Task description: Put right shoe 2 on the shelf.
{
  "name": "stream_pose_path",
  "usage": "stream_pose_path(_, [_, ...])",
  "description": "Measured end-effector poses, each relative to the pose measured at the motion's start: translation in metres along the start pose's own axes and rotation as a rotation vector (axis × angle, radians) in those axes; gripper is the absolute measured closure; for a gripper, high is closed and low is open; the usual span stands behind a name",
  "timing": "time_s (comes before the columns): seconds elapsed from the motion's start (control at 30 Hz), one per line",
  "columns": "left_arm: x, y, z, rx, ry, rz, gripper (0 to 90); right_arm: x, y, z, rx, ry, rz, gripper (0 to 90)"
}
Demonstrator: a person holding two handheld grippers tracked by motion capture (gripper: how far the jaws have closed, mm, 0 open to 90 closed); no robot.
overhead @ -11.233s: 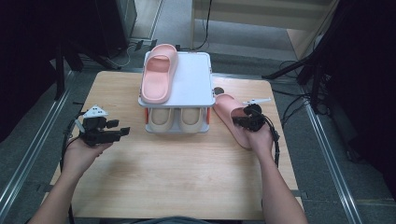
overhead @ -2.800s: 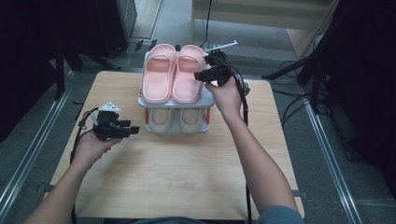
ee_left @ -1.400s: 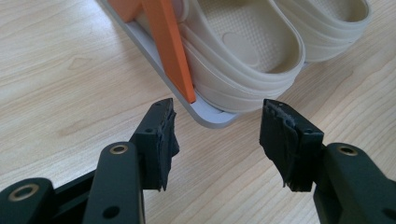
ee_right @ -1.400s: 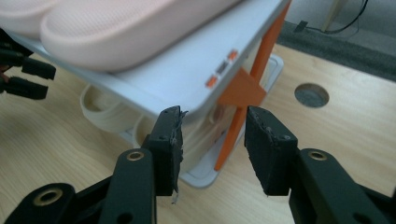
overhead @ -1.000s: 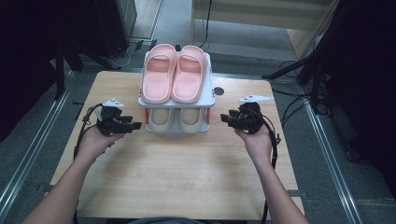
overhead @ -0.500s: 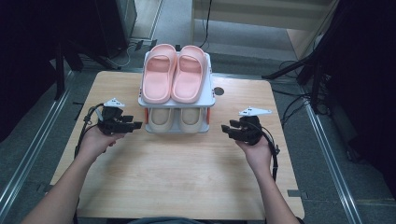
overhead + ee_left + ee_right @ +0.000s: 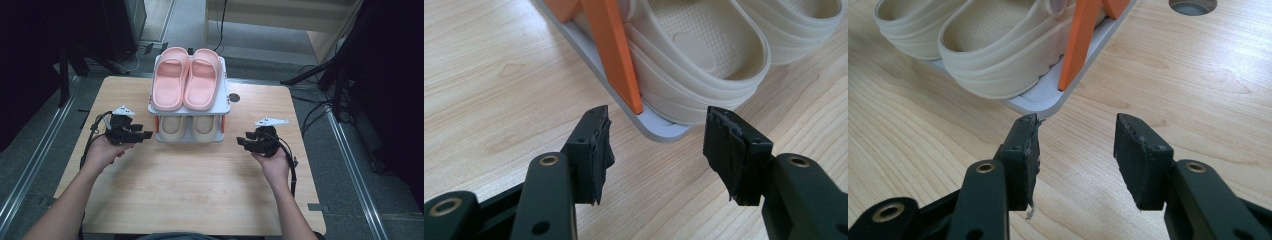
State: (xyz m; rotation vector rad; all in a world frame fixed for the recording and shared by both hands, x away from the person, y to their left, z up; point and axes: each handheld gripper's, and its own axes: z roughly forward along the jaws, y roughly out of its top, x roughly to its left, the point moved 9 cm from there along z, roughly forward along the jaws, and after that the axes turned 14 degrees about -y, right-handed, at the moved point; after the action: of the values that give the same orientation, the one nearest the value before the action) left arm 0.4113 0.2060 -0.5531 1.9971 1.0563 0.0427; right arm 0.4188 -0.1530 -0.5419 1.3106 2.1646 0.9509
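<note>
Left gripper (image 7: 142,135), right gripper (image 7: 243,143): jaws apart, empty, flanking rack (image 7: 224,102); right just widening. No readable writing.

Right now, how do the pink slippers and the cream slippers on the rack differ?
The pink slippers lie on the rack's top shelf, open to the high view; the cream slippers sit on the bottom shelf, mostly covered by the shelf above. The pink pair is salmon pink, the cream pair pale beige. Both are slide-style pairs set side by side, and neither is held: the left hand-held gripper and right hand-held gripper stand open beside the rack.
</note>
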Motion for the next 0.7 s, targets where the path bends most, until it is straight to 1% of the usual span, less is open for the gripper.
stream_pose_path(0.23, [-0.0007, -0.0003, 0.0009, 0.004, 0.002, 0.003, 43.9, 0.0001, -0.0011, -0.0004, 0.009, 0.003, 0.004, 53.0])
stream_pose_path(0.7, [-0.0013, -0.0015, 0.0023, 0.013, 0.0, 0.005, 43.5, 0.0009, -0.0023, -0.0005, 0.017, 0.004, -0.007, 52.6])
